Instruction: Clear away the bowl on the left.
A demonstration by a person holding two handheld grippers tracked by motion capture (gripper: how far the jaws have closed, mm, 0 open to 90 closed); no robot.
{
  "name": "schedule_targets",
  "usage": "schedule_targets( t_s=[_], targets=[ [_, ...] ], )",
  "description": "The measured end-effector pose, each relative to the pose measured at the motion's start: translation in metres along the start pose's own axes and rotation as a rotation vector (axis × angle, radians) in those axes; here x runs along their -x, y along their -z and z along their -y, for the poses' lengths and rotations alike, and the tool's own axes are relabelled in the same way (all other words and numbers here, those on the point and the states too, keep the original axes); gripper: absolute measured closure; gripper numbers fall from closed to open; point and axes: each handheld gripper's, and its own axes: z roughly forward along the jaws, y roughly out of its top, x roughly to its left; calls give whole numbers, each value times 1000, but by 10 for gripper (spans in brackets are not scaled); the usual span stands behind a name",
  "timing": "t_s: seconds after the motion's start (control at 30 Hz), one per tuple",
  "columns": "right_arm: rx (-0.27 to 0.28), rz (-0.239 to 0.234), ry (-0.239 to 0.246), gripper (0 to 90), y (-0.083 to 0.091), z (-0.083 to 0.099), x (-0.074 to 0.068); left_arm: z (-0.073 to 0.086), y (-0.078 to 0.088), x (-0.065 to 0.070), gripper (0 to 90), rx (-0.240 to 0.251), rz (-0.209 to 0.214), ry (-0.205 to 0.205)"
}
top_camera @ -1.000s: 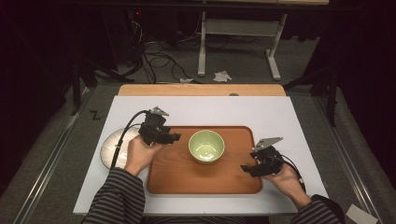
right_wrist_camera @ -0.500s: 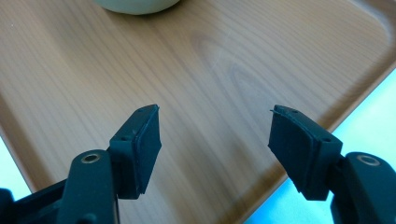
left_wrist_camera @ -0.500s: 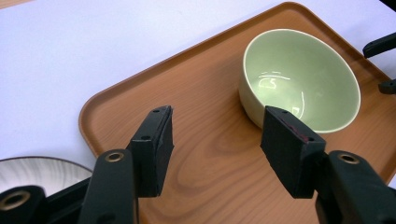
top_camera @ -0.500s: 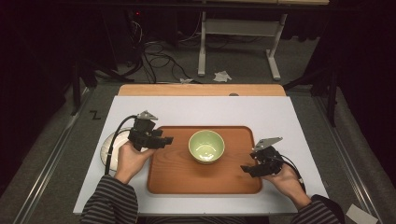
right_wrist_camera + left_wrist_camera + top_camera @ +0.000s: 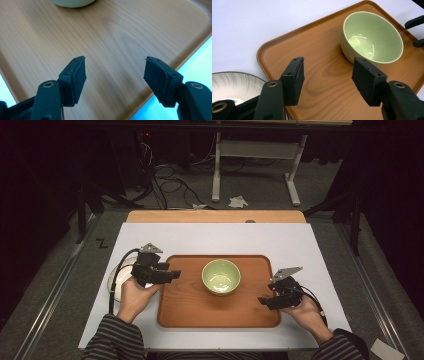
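while bowl point(image 5: 221, 276) centres tray point(image 5: 185, 307), plate point(image 5: 227, 86) sits beside.

A white table point(image 5: 215, 237) is sitting mid-frame, its wooden edge point(image 5: 215, 216) showing along the far side. Cables point(image 5: 165, 172) are lying tangled on the grey floor point(image 5: 260, 195) at upper left of centre. White desk legs point(image 5: 216, 167) are standing at top centre, and crumpled paper point(image 5: 238, 201) is lying between them, near the table's far edge.
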Motion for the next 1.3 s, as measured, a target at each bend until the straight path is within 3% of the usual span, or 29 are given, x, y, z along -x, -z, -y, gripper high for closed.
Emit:
schedule_targets(
  t_s=[0.33,0.5,0.63,0.67,0.8,1.2,1.3],
  targets=[
    [2,-2,2,356,0,0,1,8,1,-3,426,-15,-5,5],
    [-3,-1,-3,356,-1,0,0,9,-1,3,422,-31,-7,-2],
    [3,3,0,357,1,1,1,13,-5,3,422,-36,-3,1],
    [4,6,-22,357,1,1,1,15,-6,2,421,-36,0,4],
    [3,4,-12,357,0,0,0,21,-12,2,419,-60,-2,0],
    [5,1,-10,357,1,1,0,30,-17,2,416,-64,9,21],
    [3,-2,-10,357,1,1,1,33,-21,5,415,-85,-7,9]
  ],
)
